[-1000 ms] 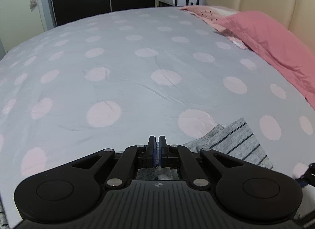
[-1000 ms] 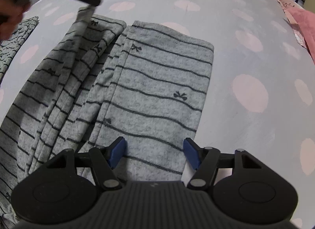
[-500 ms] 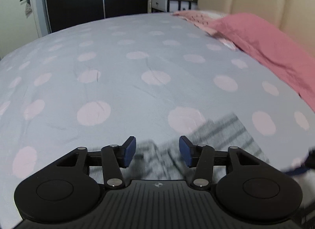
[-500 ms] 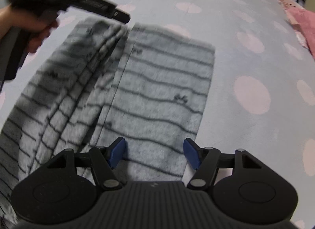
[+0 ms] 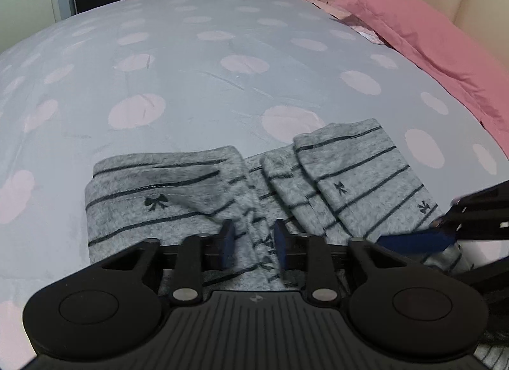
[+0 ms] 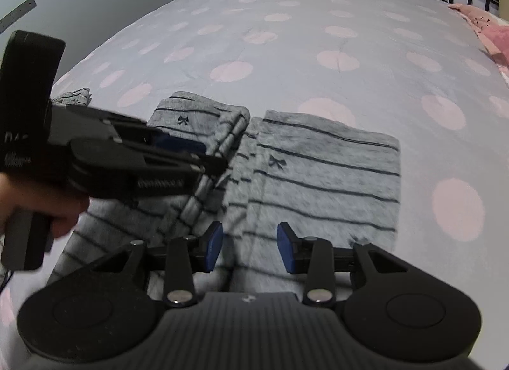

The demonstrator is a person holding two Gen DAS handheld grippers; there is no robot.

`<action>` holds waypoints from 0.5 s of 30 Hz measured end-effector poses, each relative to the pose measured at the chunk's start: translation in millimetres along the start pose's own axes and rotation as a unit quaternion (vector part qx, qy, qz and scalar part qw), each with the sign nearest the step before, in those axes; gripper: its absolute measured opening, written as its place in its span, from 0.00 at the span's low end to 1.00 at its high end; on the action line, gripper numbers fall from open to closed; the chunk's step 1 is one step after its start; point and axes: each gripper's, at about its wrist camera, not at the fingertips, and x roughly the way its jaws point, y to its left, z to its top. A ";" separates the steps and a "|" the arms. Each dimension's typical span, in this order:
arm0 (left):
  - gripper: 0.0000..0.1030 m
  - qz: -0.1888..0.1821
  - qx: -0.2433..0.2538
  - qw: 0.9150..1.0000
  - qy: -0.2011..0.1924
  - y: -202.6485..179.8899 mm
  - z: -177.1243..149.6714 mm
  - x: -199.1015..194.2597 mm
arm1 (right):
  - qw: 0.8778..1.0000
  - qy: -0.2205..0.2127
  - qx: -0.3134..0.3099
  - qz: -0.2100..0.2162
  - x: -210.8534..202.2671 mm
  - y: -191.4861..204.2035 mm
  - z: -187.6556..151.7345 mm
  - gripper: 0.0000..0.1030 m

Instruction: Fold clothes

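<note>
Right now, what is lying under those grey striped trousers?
The grey striped trousers lie on a bedsheet of pale grey-blue with pink dots, which shows all around them. Whatever is directly beneath the fabric is covered, so it cannot be seen.

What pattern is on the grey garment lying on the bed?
The grey garment has thin dark stripes and small dark bows, clearest in the right wrist view.

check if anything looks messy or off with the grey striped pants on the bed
The grey striped pants lie unevenly: the right leg is flat, while the left leg is bunched into ridged folds along the middle. No damage or spills show.
</note>
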 end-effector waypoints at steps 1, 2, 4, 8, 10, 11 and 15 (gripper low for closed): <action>0.06 -0.005 -0.006 1.000 -0.006 3.3 -1.9 0.0 | 1.000 0.003 -0.001 -0.004 5.2 0.7 0.4 0.19; 0.06 -0.011 -0.013 1.000 -0.012 6.6 -3.8 0.1 | 1.000 0.005 -0.002 -0.010 10.0 1.0 0.5 0.13; 0.05 -0.030 -0.025 0.999 -0.025 12.1 -4.8 -1.3 | 1.000 -0.004 0.007 -0.007 12.1 -1.2 2.1 0.06; 0.05 -0.051 -0.040 0.997 -0.040 15.6 -6.2 -0.3 | 0.999 -0.030 0.024 0.019 9.8 -0.3 14.1 0.05; 0.05 -0.050 -0.044 0.997 -0.032 14.9 -6.8 5.6 | 0.999 -0.021 0.023 0.015 19.2 3.8 16.2 0.05; 0.05 -0.054 -0.050 0.997 -0.027 15.4 -7.0 8.6 | 1.000 -0.013 0.025 0.010 25.3 4.8 15.4 0.05; 0.13 -0.068 -0.077 0.994 -0.032 22.7 -6.6 1.6 | 0.999 -0.010 0.038 0.020 34.2 1.3 11.3 0.07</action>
